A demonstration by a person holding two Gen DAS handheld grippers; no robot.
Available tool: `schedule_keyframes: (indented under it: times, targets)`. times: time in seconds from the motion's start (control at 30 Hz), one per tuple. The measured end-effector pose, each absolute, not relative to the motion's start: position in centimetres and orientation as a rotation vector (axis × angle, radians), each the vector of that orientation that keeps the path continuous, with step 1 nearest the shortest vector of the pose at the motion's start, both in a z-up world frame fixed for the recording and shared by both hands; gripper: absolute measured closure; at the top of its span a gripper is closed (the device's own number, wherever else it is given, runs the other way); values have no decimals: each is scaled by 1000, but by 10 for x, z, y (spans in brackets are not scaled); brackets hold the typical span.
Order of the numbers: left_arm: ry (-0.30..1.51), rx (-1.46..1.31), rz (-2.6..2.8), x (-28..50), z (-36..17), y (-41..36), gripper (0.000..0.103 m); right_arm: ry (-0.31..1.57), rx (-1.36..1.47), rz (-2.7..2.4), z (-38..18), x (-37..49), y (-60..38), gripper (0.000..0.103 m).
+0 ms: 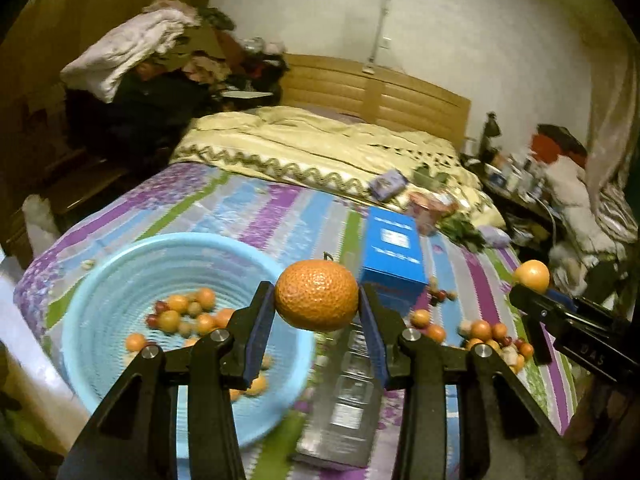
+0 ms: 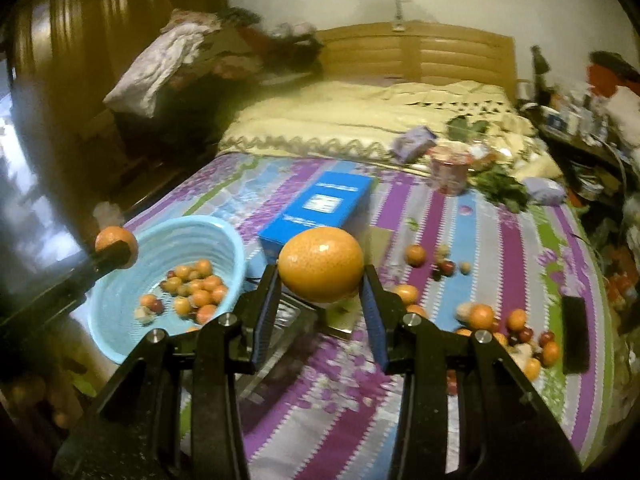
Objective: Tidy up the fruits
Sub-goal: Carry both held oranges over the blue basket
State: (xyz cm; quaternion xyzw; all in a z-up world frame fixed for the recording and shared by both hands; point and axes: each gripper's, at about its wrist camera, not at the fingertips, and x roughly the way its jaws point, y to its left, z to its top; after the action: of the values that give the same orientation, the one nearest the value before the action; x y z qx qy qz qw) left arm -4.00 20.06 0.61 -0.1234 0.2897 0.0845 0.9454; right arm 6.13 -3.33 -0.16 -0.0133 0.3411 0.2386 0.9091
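My left gripper (image 1: 317, 300) is shut on a bumpy orange tangerine (image 1: 316, 295), held in the air just right of a light blue basin (image 1: 100, 280) that holds several small fruits (image 1: 188, 312). My right gripper (image 2: 320, 276) is shut on a smoother yellow-orange fruit (image 2: 321, 264), raised above the striped bedspread (image 2: 460, 240). The same basin (image 2: 228, 248) lies to its left, with the left gripper (image 2: 116, 254) and its tangerine (image 2: 114, 242) over the rim. Loose small fruits (image 2: 500, 328) lie scattered on the bedspread to the right. The right gripper (image 1: 528, 280) shows at the left wrist view's right edge.
A blue box (image 1: 394, 252) lies on the bed beyond the grippers, and a clear plastic box (image 1: 344, 400) below them. A cream quilt (image 1: 320, 148), a pink cup (image 2: 450, 174), leafy greens (image 2: 504, 192) and a dark phone-like slab (image 2: 576, 334) lie further off. Cluttered furniture flanks the bed.
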Motion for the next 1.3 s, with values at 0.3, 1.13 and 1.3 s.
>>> schedule_keyframes:
  times: [0.3,1.13,1.3]
  targets:
    - [620,-314,278,-54,9,273,59,728,-86,638,10,69,48,62]
    - [881,-446,309,-23,-56,404,59,1070,-264,813,-37,115,184,62]
    - [948,-469,303,-14,-80,412,59,1148,-324,815,-57,119,196,62]
